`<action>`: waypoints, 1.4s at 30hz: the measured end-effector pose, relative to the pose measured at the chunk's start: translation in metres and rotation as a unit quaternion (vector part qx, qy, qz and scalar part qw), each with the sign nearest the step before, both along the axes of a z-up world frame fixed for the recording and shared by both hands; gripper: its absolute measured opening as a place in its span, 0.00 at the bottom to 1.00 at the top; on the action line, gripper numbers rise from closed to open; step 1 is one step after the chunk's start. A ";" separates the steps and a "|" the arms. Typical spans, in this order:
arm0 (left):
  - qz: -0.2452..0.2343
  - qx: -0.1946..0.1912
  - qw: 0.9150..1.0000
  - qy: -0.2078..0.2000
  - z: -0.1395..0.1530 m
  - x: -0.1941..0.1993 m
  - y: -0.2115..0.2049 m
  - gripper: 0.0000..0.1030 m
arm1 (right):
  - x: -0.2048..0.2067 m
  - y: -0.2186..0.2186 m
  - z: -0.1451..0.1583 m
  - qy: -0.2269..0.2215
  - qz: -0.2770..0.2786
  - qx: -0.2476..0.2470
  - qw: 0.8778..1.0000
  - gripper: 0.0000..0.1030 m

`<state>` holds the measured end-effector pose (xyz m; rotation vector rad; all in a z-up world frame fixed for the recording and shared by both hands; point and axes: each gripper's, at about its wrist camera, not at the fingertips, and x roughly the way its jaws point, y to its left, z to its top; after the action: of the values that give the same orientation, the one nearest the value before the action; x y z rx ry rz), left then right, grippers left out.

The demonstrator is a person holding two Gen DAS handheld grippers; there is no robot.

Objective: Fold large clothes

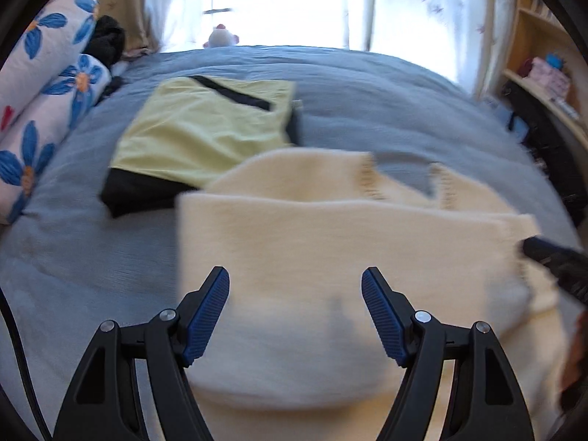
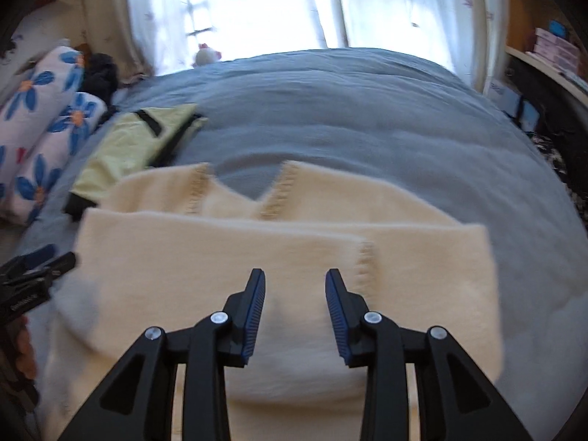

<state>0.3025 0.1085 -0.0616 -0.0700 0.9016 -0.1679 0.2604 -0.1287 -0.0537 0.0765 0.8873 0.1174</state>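
Observation:
A cream fleece garment (image 1: 330, 242) with stitched edges lies folded across the near part of the bed, its open neckline toward the window. My left gripper (image 1: 296, 272) hovers over its left half, open wide, nothing between the blue pads. My right gripper (image 2: 294, 273) hangs over the garment (image 2: 220, 264) near a stitched hem, its jaws apart with a clear gap and no cloth between them. A black finger (image 1: 544, 251) of the right gripper shows at the garment's right edge. The left gripper's black fingertip (image 2: 55, 261) shows at the garment's left edge.
A folded yellow-green and black garment (image 1: 205, 128) lies behind the cream one on the blue bedcover (image 1: 386, 110). Floral pillows (image 1: 44, 92) line the left side. A plush toy (image 1: 220, 36) sits by the bright curtained window. Wooden shelves (image 1: 544, 84) stand at the right.

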 end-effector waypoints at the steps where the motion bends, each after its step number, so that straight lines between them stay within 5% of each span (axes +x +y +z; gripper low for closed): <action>1: -0.009 -0.012 1.000 0.004 0.001 -0.002 -0.009 0.71 | -0.002 0.008 0.000 0.002 0.009 0.008 1.000 0.33; 7: -0.030 -0.021 0.998 0.045 -0.030 -0.003 -0.061 0.65 | -0.008 0.040 -0.027 0.022 0.017 -0.015 0.999 0.31; 12: -0.031 0.030 0.998 0.041 -0.058 0.000 -0.060 0.71 | -0.008 0.002 -0.057 0.070 0.007 0.021 0.997 0.31; 14: -0.030 0.027 0.998 0.042 -0.059 0.000 -0.051 0.73 | -0.012 -0.016 -0.057 0.062 -0.023 -0.020 0.998 0.30; 16: -0.030 0.008 0.998 0.049 -0.059 0.002 -0.039 0.74 | -0.016 -0.036 -0.057 0.050 -0.051 -0.056 0.996 0.27; 19: -0.030 -0.015 0.998 0.055 -0.057 0.001 -0.028 0.74 | -0.022 -0.056 -0.054 0.050 -0.055 -0.029 0.997 0.18; 29: -0.012 -0.014 0.998 0.063 -0.050 -0.010 -0.017 0.74 | -0.025 -0.046 -0.051 0.055 -0.062 -0.054 0.995 0.23; 42: 0.000 -0.004 0.999 0.043 -0.009 -0.046 -0.017 0.73 | -0.059 -0.053 -0.026 0.073 -0.083 0.013 0.994 0.26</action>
<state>0.2562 0.0911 -0.0709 -0.0860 0.9864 -0.1696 0.2010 -0.1816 -0.0799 0.1849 1.0208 -0.0326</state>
